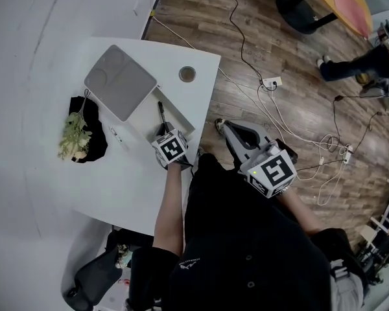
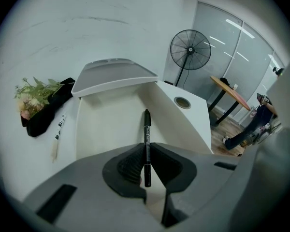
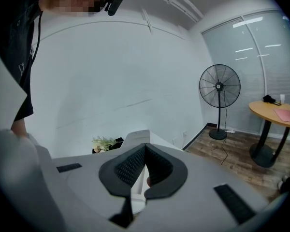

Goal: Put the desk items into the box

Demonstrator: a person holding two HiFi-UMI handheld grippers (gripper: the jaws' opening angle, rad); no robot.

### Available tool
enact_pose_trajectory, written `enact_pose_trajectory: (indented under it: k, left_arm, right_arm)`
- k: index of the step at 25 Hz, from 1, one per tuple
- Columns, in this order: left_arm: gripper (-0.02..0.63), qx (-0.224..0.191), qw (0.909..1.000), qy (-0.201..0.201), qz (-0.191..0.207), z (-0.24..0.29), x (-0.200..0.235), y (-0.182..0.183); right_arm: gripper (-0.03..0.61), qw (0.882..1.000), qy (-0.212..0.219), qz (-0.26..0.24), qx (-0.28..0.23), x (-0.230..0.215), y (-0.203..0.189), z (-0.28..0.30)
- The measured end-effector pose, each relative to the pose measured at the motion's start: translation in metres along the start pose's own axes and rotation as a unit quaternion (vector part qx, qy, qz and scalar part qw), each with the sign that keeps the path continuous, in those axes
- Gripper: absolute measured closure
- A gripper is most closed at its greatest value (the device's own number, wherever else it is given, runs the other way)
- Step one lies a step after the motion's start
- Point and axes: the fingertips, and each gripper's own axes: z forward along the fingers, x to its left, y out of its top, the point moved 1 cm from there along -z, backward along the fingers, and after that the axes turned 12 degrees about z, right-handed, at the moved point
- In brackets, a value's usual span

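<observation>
Tilting steeply down over box [image 2: 106, 124] — left gripper [image 2: 146, 148] clamps pen [image 2: 147, 127]; right gripper [image 3: 145, 148] fingers [image 3: 128, 167] closed, empty.

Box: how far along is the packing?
Done: nothing is visibly packed. The box looks empty inside, with its lid up.
In hand: the left gripper is clamped on a black pen and holds it over the open box. The right gripper is shut and empty, off the side of the desk.
Left: a white pen and a black-wrapped bouquet lie on the desk beside the box.
</observation>
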Motion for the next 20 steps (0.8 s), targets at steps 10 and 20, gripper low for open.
enact_pose_trajectory:
  k: [10, 20]
  left_arm:
    - [0.568, 0.046, 0.9988, 0.016, 0.003, 0.008, 0.003, -0.004]
    - [0.560, 0.055, 0.9983, 0.003, 0.021, 0.013, -0.005, -0.003]
  right_arm:
    - [0.580, 1.000, -0.004, 0.006, -0.003, -0.008, 0.002, -0.001]
    - [0.580, 1.000, -0.004, 0.013, -0.007, -0.016, 0.003, -0.004]
